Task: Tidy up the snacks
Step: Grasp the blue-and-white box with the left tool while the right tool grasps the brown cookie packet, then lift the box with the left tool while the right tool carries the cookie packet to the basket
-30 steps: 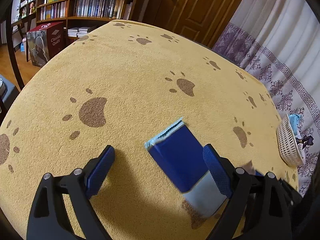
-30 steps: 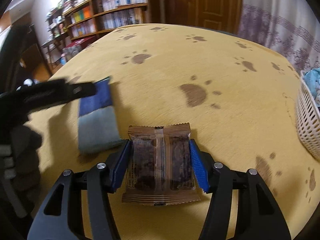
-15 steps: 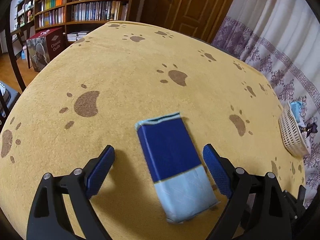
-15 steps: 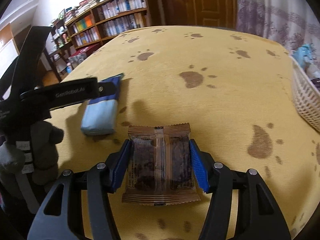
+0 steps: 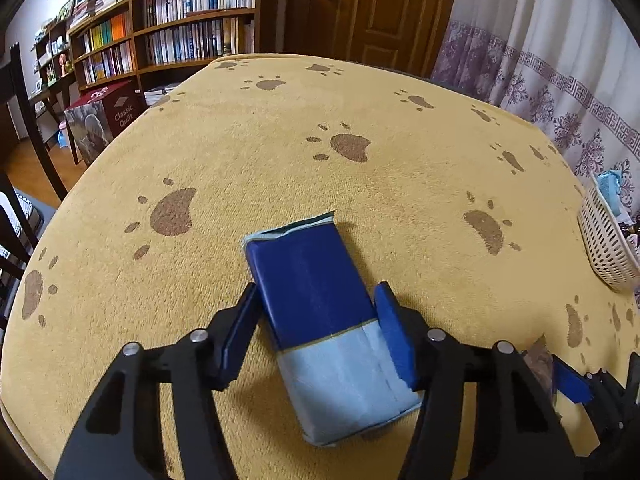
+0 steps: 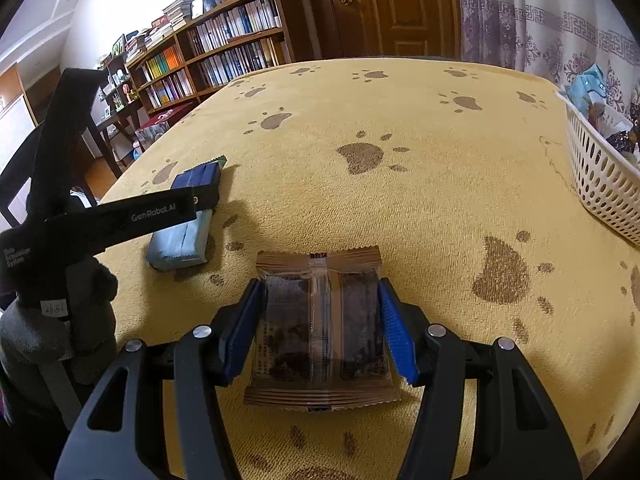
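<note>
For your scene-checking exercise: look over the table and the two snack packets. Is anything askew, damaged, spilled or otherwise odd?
Mostly tidy. The blue snack packet lies skewed between the closing left tongs, and its far end looks ragged, perhaps torn. The brown packet sits square in the right tongs. Nothing is spilled on the tablecloth.

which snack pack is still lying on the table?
The blue pack, flat on the yellow cloth between the left tool's closing jaws. The brown pack is clamped in the right tool.

Bookshelves filled with books line the far wall beside a wooden door. A patterned curtain hangs right.
</note>
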Motion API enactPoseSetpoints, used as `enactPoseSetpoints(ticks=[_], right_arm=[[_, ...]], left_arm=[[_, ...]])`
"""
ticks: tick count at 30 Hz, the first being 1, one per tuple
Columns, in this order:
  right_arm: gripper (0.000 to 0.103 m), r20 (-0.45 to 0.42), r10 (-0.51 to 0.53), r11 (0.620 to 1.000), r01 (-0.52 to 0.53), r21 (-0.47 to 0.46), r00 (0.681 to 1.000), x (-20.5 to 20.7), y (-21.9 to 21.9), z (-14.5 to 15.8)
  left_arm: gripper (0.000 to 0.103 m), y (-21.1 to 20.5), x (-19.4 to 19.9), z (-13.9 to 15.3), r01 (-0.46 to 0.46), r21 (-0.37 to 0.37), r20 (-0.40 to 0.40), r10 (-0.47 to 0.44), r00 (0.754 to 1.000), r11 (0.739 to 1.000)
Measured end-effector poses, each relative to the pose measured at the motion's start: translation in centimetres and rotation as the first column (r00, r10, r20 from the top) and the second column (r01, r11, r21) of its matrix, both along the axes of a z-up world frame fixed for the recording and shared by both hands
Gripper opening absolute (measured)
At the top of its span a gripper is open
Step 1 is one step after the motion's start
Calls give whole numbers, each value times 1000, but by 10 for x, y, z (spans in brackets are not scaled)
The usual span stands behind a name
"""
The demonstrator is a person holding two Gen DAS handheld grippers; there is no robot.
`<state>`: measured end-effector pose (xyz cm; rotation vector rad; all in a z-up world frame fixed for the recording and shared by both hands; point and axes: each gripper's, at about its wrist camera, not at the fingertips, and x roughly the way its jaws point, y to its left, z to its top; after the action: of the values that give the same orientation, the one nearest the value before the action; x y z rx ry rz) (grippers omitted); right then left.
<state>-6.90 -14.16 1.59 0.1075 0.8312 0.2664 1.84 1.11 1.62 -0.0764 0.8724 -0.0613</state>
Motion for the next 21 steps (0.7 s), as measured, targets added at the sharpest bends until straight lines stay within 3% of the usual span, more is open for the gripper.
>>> enactPoseSetpoints(ticks=[6,21], right_arm=[[60,2,-1,999,1,-35,1000,-1,4,1],[60,5,-13,997,13,-77,1000,1,11,-1]], left_arm=[[53,6,-10,3,-6,-51,26,7,1000,999],[51,-1,-28,22,-7,-79,117,16,993,997]])
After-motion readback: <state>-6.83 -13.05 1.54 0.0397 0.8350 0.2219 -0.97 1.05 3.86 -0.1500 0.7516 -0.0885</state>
